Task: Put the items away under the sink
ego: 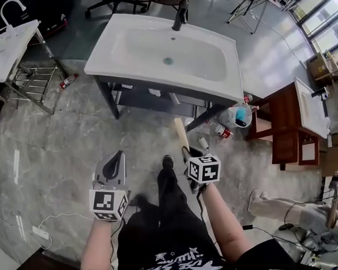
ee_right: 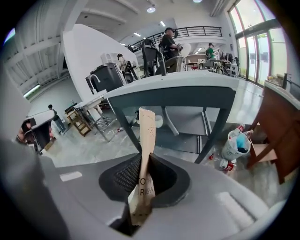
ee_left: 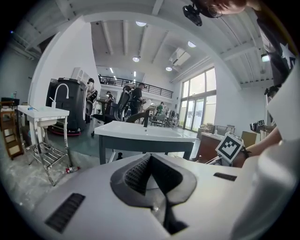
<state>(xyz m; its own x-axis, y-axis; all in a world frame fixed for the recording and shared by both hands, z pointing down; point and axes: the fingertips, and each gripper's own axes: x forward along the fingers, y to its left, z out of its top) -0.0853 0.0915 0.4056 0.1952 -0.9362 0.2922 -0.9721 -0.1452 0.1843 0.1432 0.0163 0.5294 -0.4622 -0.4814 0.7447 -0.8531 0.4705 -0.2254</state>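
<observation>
A white sink (ego: 102, 57) on a dark frame stands ahead, with a low shelf (ego: 156, 102) under its basin. My right gripper (ego: 187, 151) is shut on a flat tan paper toothbrush pack (ego: 180, 131), which sticks out past the fingertips toward the sink frame. In the right gripper view the pack (ee_right: 146, 133) stands upright between the pads of that gripper (ee_right: 143, 159), and the shelf (ee_right: 187, 133) shows beyond it. My left gripper (ego: 118, 155) hovers over the floor at the left, shut and with nothing in it (ee_left: 150, 158). Beyond its jaws the sink (ee_left: 140, 133) shows again.
A white bag (ego: 237, 116) and red-capped cans (ego: 223, 131) lie by the sink's right leg. To the right stands a wooden cabinet (ego: 286, 126). A second small sink on a metal rack (ego: 11, 49) is at far left, with a bottle (ego: 67, 81) on the floor nearby.
</observation>
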